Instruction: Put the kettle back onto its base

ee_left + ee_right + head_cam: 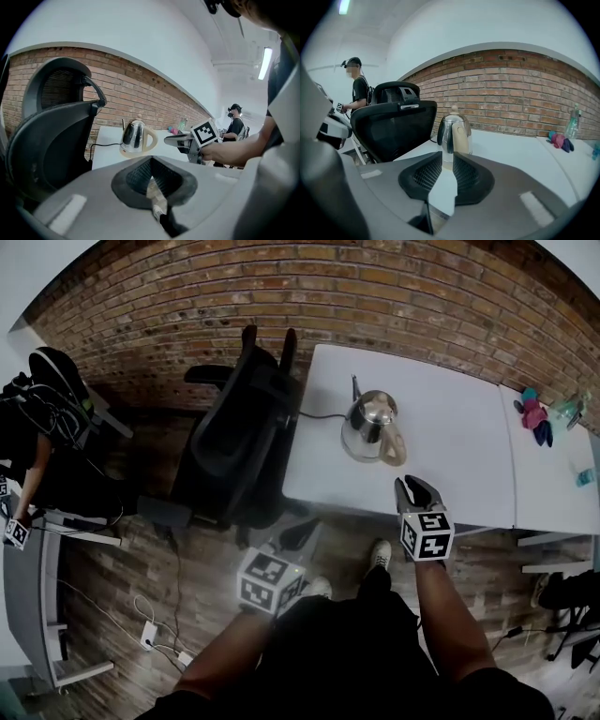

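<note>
A shiny steel kettle with a beige handle stands upright on the white table, on a beige base whose black cord runs off to the left. My right gripper hovers at the table's front edge, a short way in front of the kettle and pointing at it. Its jaws are a little apart with nothing between them. The right gripper view shows the kettle straight ahead beyond the right gripper. My left gripper's marker cube hangs low over the floor, off the table. In its own view the left gripper is shut and empty, with the kettle farther off.
A black office chair stands against the table's left end. A bottle and pink and blue items lie far right. Another person stands at a desk on the left. Cables and a power strip lie on the wooden floor.
</note>
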Available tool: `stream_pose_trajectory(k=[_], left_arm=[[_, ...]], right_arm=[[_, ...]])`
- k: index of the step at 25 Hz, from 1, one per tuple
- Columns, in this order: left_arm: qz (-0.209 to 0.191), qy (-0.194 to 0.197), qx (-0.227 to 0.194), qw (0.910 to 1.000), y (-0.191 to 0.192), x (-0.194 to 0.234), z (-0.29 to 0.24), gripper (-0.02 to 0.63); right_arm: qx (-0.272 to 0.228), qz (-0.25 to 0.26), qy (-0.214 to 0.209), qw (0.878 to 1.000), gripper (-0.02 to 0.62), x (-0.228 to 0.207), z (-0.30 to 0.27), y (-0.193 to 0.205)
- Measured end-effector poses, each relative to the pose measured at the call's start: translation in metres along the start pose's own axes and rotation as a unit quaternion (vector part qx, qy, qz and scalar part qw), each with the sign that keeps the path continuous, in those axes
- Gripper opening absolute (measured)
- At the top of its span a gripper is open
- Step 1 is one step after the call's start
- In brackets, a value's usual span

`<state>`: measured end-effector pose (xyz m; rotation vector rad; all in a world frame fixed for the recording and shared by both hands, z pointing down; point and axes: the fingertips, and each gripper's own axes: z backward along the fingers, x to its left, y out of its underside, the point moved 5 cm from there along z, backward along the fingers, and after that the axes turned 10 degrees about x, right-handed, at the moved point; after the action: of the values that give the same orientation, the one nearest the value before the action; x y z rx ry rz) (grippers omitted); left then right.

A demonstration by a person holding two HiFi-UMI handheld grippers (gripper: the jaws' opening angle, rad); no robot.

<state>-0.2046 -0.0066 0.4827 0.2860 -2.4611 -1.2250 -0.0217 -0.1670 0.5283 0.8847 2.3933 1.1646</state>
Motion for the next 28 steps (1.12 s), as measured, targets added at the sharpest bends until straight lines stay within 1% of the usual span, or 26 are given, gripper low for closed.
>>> stream_pose_trajectory(k=[2,4,8,10,12,14,17,19,24,28], left_arm=[[-0.003,0.005,-0.001,1.0000,0.002,-0.002,0.005,0.000],[-0.007,0.011,-0.004,0.9999,0.003,-0.005,0.009,0.000],[-0.013,0.025,-0.015,0.9995,0.005,-0.012,0.012,0.000],[-0.015,0.037,-0.020,0.9990,0.002,-0.017,0.013,0.000],[-0.019,0.047,-0.025,0.9984,-0.002,-0.024,0.014,0.000],[-0.024,0.058,-0.031,0.9975,-0.007,-0.030,0.013,0.000],[-0.042,0.078,-0.037,0.9954,-0.015,-0.042,0.010,0.000],[-0.058,0.090,-0.036,0.9936,-0.017,-0.051,0.010,0.000],[-0.079,0.126,-0.025,0.9886,-0.018,-0.074,0.001,0.000],[-0.089,0.144,-0.024,0.9852,-0.025,-0.087,-0.004,0.000]], right_arm=[[-0.006,-0.003,0.003,1.000,0.071,0.006,0.011,0.002],[-0.009,-0.018,-0.005,1.000,0.026,0.013,0.021,0.005],[-0.018,-0.071,-0.050,0.996,0.025,0.029,0.047,0.009],[-0.030,-0.081,-0.063,0.994,0.025,0.038,0.065,0.009],[-0.041,-0.078,-0.068,0.994,0.025,0.047,0.083,0.009],[-0.051,-0.061,-0.063,0.995,0.024,0.054,0.102,0.011],[-0.060,-0.023,-0.037,0.997,0.024,0.064,0.128,0.015],[-0.064,-0.014,-0.023,0.998,0.023,0.069,0.143,0.020],[-0.078,-0.053,-0.007,0.995,0.023,0.064,0.175,0.028],[-0.085,-0.069,0.007,0.994,0.024,0.057,0.195,0.032]])
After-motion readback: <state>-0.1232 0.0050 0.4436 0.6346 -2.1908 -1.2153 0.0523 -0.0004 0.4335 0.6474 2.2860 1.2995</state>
